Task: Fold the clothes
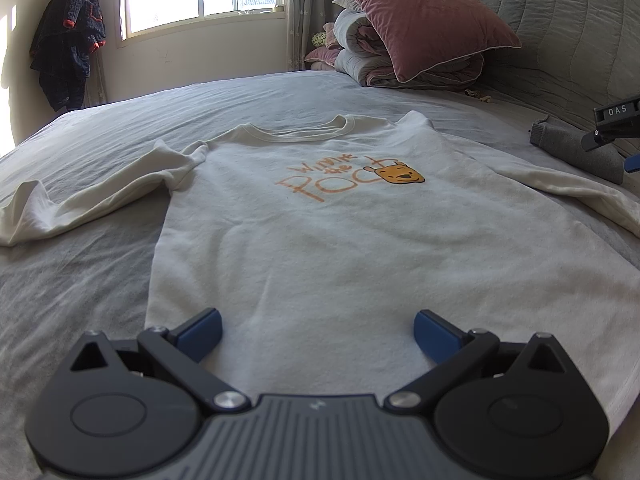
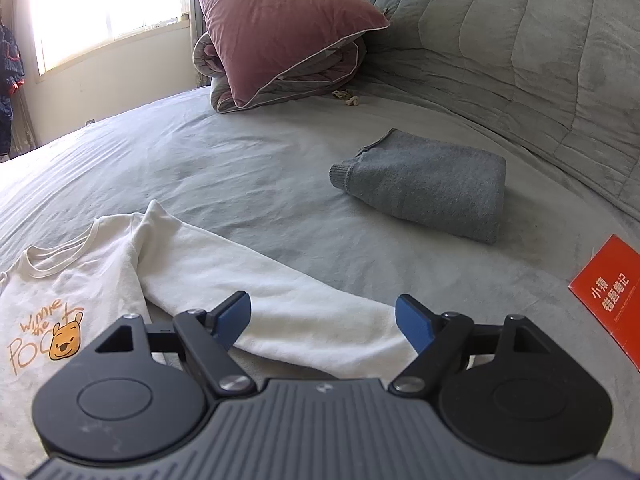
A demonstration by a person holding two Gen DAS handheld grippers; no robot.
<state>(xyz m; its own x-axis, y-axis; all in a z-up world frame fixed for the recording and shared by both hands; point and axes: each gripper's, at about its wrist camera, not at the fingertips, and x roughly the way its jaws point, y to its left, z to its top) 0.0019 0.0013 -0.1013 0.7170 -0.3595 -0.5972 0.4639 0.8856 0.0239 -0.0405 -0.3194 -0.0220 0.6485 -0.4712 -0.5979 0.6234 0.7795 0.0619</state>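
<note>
A big bed (image 1: pixel 100 140) with a grey sheet fills the room. At its far end sit a pink pillow (image 1: pixel 424 16) on a rolled quilt (image 1: pixel 360 60). A grey folded garment (image 2: pixel 428 188) lies well apart from the rest, toward the headboard side, and a red booklet (image 2: pixel 608 300) lies near the bed's right edge.

The thing to fold is the white sweatshirt (image 1: pixel 304 248). It lies flat on the sheet, front up, with the bear picture showing. Its collar points away from the person and its hem is close to them, so its long way runs straight ahead from the grippers. Both sleeves are spread out to the sides. Nothing is folded yet.

The right sleeve (image 2: pixel 280 320) runs slanted, from the shoulder far and left down to the cuff near and right. It lies right under and in front of the right gripper (image 2: pixel 324 322). Its jaws stand wide apart with the sleeve showing in the gap, but the blue pads do not pinch it.

The left gripper (image 1: pixel 318 334) hangs over the lower body of the sweatshirt, near the hem. Its jaws are wide apart too and hold nothing. The left sleeve (image 1: pixel 92 204) lies off to its left, farther from its jaws.

So the right hand looks nearer to a sleeve. I think it should dip down, pinch the sleeve near the cuff, and carry it left across the chest.
</note>
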